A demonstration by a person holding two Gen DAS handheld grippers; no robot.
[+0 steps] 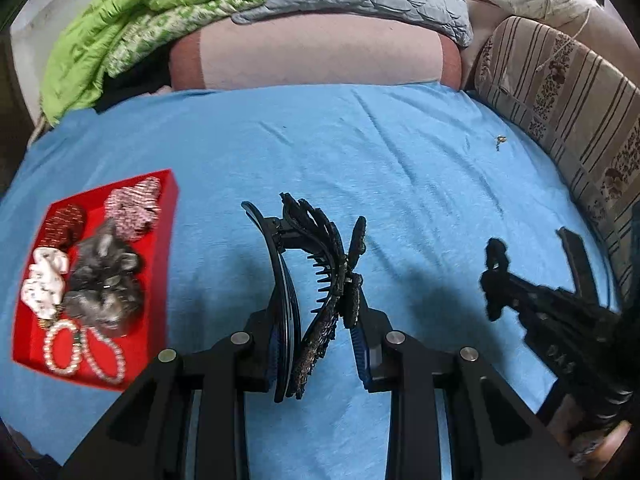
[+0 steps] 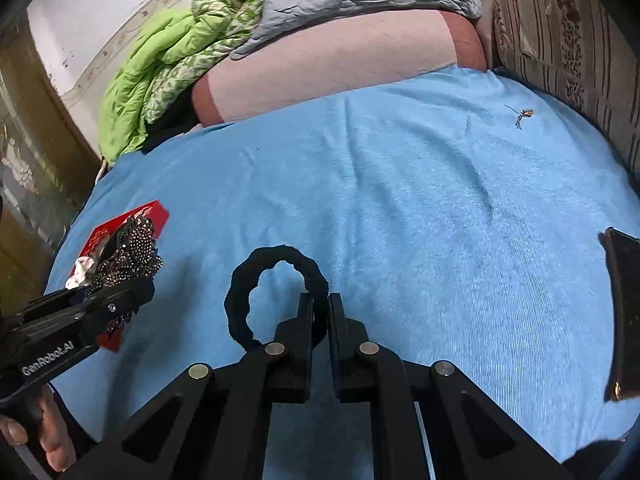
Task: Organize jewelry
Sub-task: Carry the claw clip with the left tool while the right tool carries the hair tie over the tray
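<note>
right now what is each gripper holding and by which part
The left gripper holds a black beaded hair clip, its fingers closed across the clip's lower body. The right gripper pinches a black hair tie at the loop's lower right edge.

Soft, even daylight, moderately bright; no glare or blown highlights. Blue bed sheet (image 1: 360, 152) evenly lit, with diffuse soft-edged shadows near under left gripper (image 1: 316, 344) and right gripper (image 2: 320, 312). Strong fisheye bending: bed edge curves, dark vignette in corners of both views. Red tray (image 1: 164, 240) slightly smeared by motion blur at left. Far bedding mildly soft. Fine sheet weave sharp in right wrist view; near gripper bodies a little out of focus.
</note>
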